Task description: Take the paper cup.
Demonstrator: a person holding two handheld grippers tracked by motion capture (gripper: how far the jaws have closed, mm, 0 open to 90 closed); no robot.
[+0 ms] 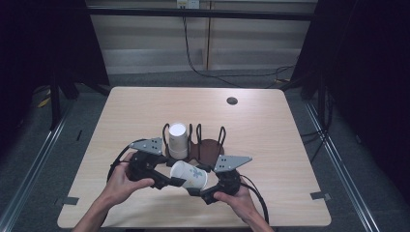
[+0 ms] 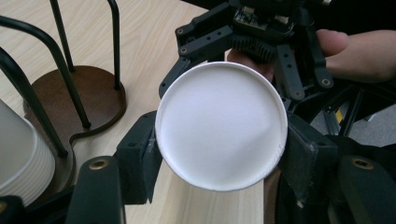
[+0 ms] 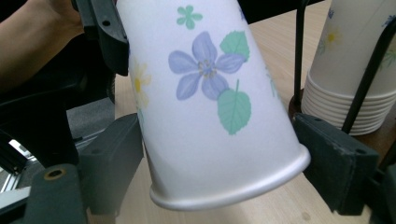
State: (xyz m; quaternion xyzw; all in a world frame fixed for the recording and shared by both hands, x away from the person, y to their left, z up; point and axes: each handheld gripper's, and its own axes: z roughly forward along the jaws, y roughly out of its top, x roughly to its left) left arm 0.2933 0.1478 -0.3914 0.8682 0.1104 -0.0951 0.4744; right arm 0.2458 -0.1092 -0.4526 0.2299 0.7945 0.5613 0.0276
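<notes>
Held at the near edge of the pale wooden table [image 1: 270, 121]: a white paper cup printed with blue flowers and green leaves [image 1: 189, 175], lying on its side in the air between the two tools. Gripped near its flat base by the left gripper [image 2: 219, 154], jaws clamped tight on both sides of the round white bottom. Flanked near its rolled rim by the right gripper [image 3: 219, 163], jaws set narrowly either side, the left pad touching the wall, the right pad just beside the rim; firm pressing not clear. Both hands low, forearms angled inward from the near edge, left hand [image 1: 121, 181] and right hand [image 1: 237, 195] wrapped around the tool bodies. Beyond, a dark brown wooden stand with black wire loops [image 1: 209, 147], holding an upside-down stack of matching paper cups [image 1: 177, 140].
</notes>
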